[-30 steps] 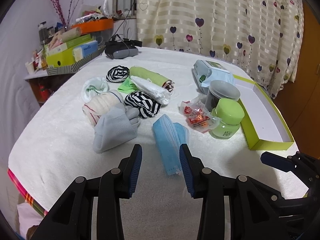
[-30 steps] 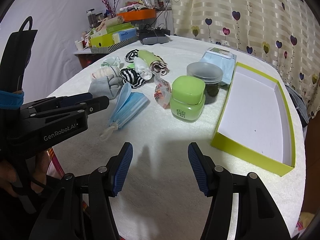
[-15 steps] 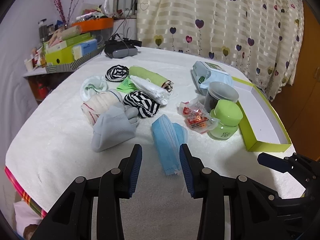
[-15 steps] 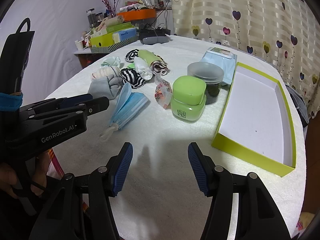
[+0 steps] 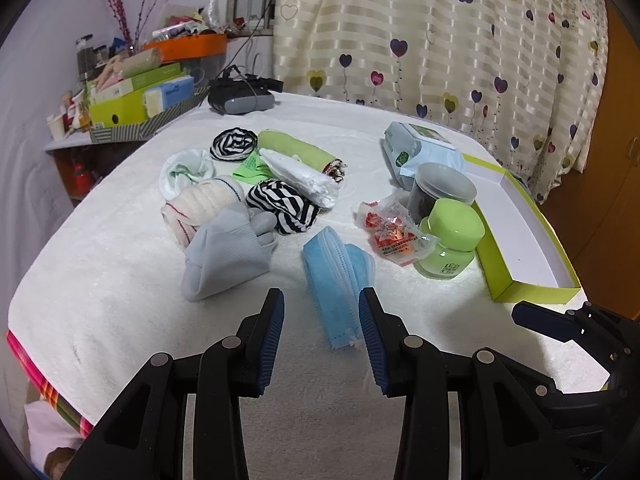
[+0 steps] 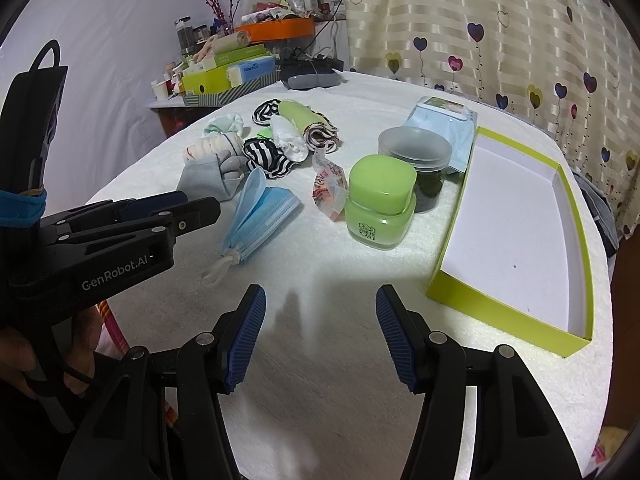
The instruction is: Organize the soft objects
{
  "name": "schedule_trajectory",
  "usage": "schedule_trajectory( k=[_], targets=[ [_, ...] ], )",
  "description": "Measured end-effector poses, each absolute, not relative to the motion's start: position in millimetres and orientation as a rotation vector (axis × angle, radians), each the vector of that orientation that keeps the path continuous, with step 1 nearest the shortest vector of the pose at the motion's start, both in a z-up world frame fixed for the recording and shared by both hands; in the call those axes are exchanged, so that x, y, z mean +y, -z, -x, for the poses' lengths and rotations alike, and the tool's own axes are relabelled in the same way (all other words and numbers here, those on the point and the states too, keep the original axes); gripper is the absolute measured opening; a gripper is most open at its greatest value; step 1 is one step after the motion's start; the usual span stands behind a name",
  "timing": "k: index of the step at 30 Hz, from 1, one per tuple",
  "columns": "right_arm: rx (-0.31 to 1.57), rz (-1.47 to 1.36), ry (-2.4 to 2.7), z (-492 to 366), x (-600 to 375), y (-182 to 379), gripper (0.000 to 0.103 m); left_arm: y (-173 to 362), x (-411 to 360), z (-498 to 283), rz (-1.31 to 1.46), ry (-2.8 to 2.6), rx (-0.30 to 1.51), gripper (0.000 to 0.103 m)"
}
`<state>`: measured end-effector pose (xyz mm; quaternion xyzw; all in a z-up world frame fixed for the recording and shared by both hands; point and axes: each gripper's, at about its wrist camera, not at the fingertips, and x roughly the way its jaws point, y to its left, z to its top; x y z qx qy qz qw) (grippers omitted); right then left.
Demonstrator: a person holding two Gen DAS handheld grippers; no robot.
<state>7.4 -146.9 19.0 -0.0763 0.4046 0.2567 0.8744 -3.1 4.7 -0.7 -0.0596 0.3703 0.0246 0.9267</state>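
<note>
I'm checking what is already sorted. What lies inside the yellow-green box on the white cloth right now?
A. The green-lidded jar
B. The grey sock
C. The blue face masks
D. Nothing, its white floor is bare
D: the yellow-green box shows only its bare white floor, while the blue face masks, grey sock and green-lidded jar all sit outside it on the cloth.

A heart-print curtain hangs behind the table's far edge — a white wall and cluttered side shelf at its far-left corner.

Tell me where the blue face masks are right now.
The blue face masks lie on the white cloth just ahead of the open left tool, between the grey sock and the green jar.
</note>
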Motion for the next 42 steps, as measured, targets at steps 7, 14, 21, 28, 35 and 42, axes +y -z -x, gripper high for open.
schedule_trajectory(
  k=[7, 14, 21, 28, 35, 42],
  targets=[
    [0.845, 0.163, -0.54, -9, -144, -19, 0.058, 2, 7, 4, 0.127, -0.041, 0.768, 0.038],
    [0.846, 0.165, -0.542, -10, -142, -19, 0.058, 5, 9, 3, 0.129, -0.042, 0.78, 0.038],
    [0.845, 0.169, -0.548, -11, -140, -18, 0.058, 4, 10, 4, 0.131, -0.036, 0.767, 0.038],
    [0.843, 0.17, -0.552, -12, -139, -19, 0.058, 3, 11, 4, 0.141, -0.027, 0.766, 0.038],
    [0.84, 0.175, -0.563, -15, -135, -21, 0.058, 2, 19, 3, 0.17, -0.037, 0.76, 0.038],
    [0.835, 0.177, -0.585, -19, -128, -22, 0.058, -4, 32, 4, 0.2, -0.031, 0.721, 0.038]
  ],
)
